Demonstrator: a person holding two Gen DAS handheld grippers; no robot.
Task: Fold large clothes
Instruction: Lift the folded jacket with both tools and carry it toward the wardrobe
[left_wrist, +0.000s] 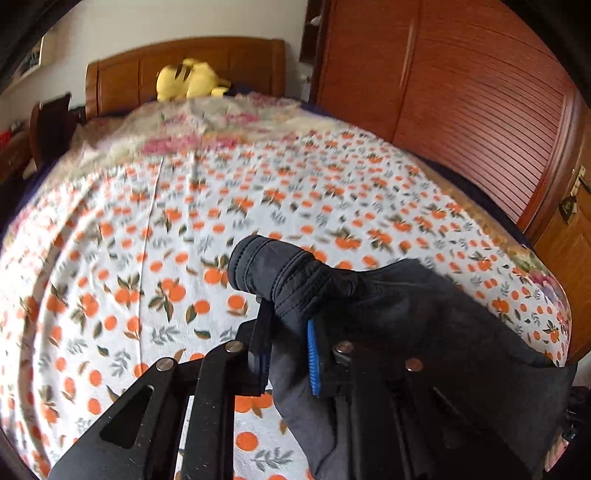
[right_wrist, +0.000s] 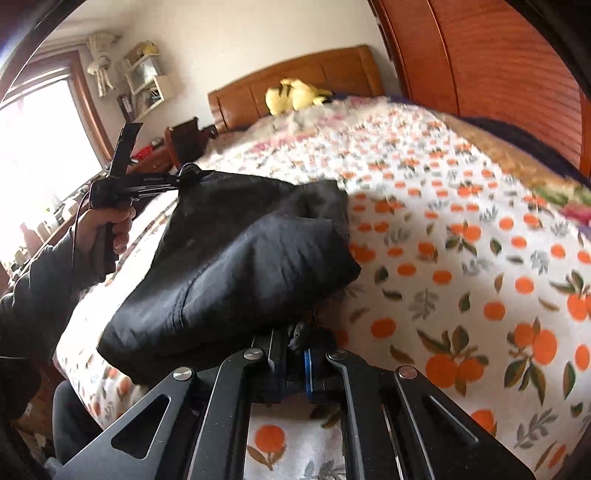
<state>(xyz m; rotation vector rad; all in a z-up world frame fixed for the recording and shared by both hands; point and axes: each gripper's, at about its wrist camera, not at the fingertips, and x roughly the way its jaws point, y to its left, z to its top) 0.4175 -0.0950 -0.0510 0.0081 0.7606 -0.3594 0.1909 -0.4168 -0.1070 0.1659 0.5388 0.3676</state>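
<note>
With both tongs, left and right, clenched on the garment above the bed, I feared a thin pinch slipping.

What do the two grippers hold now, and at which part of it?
Both hold the black fabric garment: the left gripper is shut on a cuffed sleeve end, the right gripper on a bunched edge.

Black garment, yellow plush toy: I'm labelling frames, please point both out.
black garment (right_wrist: 236, 258), right wrist view, on its broad middle fold.
yellow plush toy (left_wrist: 188, 79), left wrist view, on its body.
</note>
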